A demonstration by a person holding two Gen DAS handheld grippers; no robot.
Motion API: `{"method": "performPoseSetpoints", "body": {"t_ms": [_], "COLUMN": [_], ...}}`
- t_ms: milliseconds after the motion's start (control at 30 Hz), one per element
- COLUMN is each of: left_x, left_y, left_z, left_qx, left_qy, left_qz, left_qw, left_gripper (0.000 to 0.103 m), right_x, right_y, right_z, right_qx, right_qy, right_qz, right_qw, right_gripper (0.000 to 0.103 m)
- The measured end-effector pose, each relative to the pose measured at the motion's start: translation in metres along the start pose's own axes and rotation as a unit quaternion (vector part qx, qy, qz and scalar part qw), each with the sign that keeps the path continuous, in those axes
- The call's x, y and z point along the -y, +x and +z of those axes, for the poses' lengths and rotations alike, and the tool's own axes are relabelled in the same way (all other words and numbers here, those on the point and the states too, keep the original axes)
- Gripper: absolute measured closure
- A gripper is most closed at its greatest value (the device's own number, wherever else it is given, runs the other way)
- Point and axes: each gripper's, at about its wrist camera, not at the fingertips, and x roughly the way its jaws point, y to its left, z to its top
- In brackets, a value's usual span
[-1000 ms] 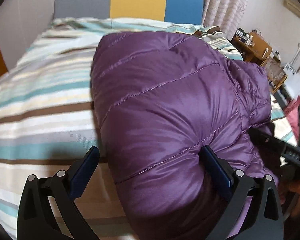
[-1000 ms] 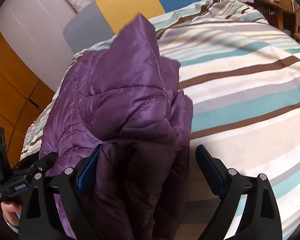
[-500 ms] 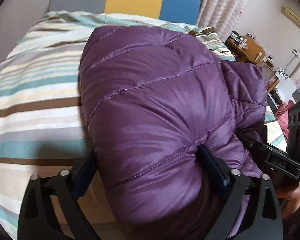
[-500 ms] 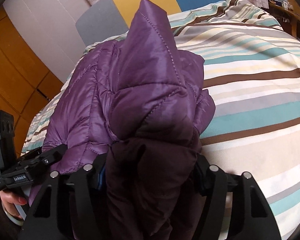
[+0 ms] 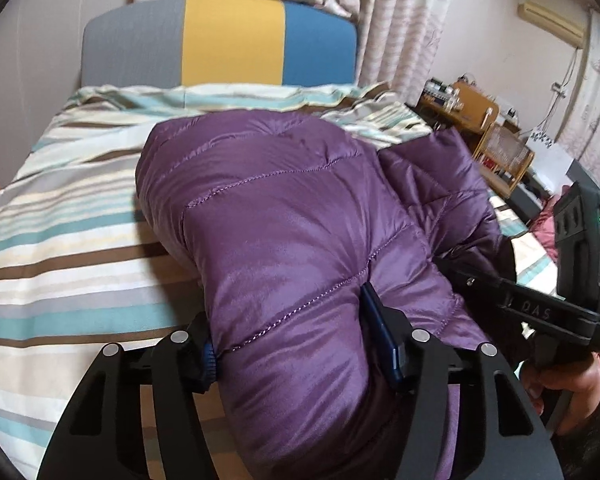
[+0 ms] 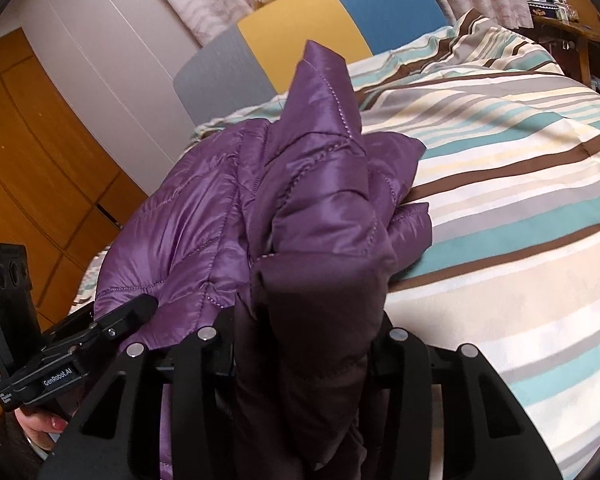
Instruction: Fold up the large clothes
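Observation:
A purple quilted puffer jacket (image 5: pixel 284 224) lies bunched on the striped bed. My left gripper (image 5: pixel 288 344) is shut on a thick padded fold at the jacket's near edge. My right gripper (image 6: pixel 304 344) is shut on a bunched fold of the same jacket (image 6: pixel 320 208), with its dark lining between the jaws. A pointed part of the jacket stands up beyond the right gripper. The right gripper's body shows in the left wrist view (image 5: pixel 540 312), and the left gripper's body shows in the right wrist view (image 6: pixel 68 360).
The bed has a striped cover (image 5: pixel 60 240) (image 6: pixel 500 184) and a grey, yellow and blue headboard (image 5: pixel 228 40). A wooden desk and shelves (image 5: pixel 476 112) stand right of the bed. Orange wooden cupboards (image 6: pixel 32 168) stand on the left.
Both grippers have closed from open onto folds of the jacket. The jacket has bunched up toward the grippers, and its pointed part stands higher.

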Motion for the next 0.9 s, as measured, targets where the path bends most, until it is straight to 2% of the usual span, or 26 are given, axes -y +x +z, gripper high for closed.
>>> {"method": "performPoseSetpoints", "body": {"t_ms": [233,433,567,733,833,900], "left_x": [-0.005,-0.036,-0.066,-0.118,-0.146,-0.163], "left_y": [-0.031,-0.057,-0.068,-0.073,-0.070,-0.069], "left_z": [-0.001,-0.006,-0.011,-0.027,-0.043,-0.055], "left_qx": [0.045,0.086,0.095,0.090,0.075,0.075], "left_qy": [0.001,-0.022,-0.044,-0.088,-0.121,-0.147], "left_qz": [-0.006,0.008,0.035,0.071,0.084,0.082], "left_qw": [0.9990,0.9960,0.9939,0.9895,0.9862,0.9829], "left_gripper": [0.043,0.043,0.043,0.043,0.042,0.039], "right_x": [-0.026,-0.068,-0.100,-0.139,-0.155,-0.161], "right_y": [-0.022,-0.016,0.011,0.061,0.091,0.104], "right_z": [-0.011,-0.006,0.001,-0.001,-0.005,-0.007], "right_qx": [0.021,0.045,0.037,0.005,-0.018,-0.018], "right_qy": [-0.018,-0.053,-0.077,-0.110,-0.123,-0.129], "right_qz": [0.024,0.046,0.059,0.076,0.077,0.070], "right_qw": [0.999,0.997,0.995,0.991,0.989,0.989], "right_gripper": [0.062,0.062,0.062,0.062,0.062,0.057]}}
